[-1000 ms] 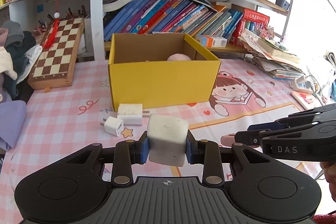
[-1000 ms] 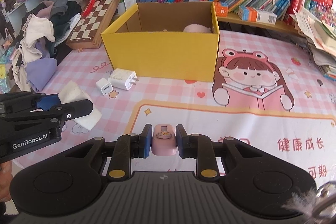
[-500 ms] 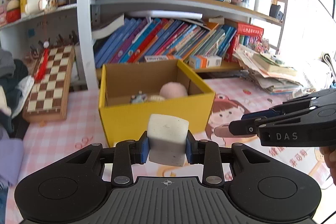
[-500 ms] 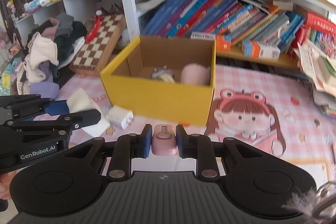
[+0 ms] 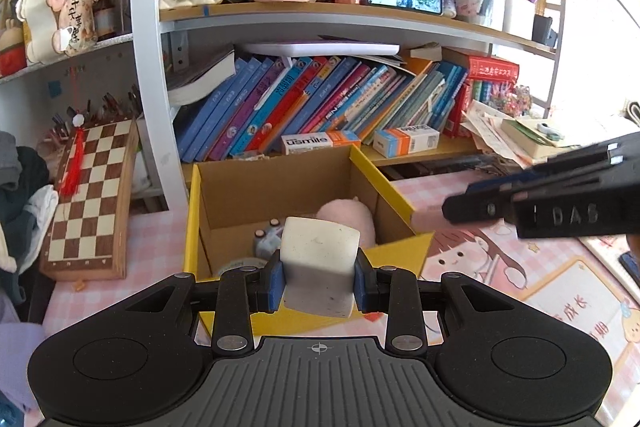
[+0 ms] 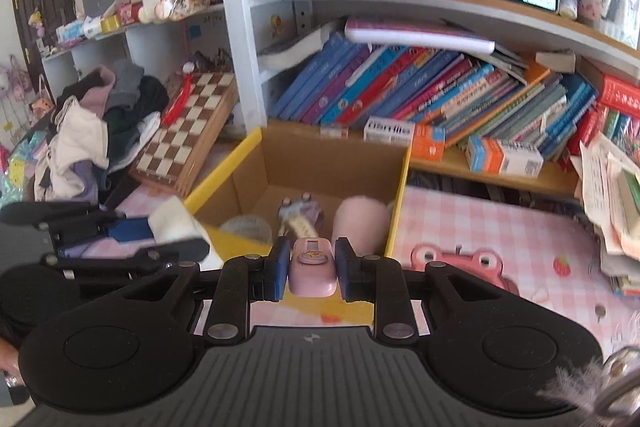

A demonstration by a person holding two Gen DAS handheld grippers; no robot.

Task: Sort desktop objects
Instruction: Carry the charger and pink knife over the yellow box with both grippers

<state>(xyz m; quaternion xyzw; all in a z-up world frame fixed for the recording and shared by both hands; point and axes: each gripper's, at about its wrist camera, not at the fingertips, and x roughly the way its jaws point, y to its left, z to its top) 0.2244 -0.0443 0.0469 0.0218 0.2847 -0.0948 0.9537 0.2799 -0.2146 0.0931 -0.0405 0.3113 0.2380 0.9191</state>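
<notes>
My left gripper is shut on a white sponge block and holds it over the front edge of the open yellow cardboard box. My right gripper is shut on a small pink device and holds it above the front wall of the same box. Inside the box lie a pink plush, a small toy and a tape roll. The left gripper with its sponge shows at the left of the right wrist view; the right gripper shows at the right of the left wrist view.
A bookshelf with leaning books stands right behind the box. A chessboard leans at the left beside a pile of clothes. A pink checked mat with a cartoon girl covers the desk. Papers are stacked at the right.
Both grippers have risen from the desk and moved forward to the box, each still holding its object. The chargers on the mat have dropped out of view.
</notes>
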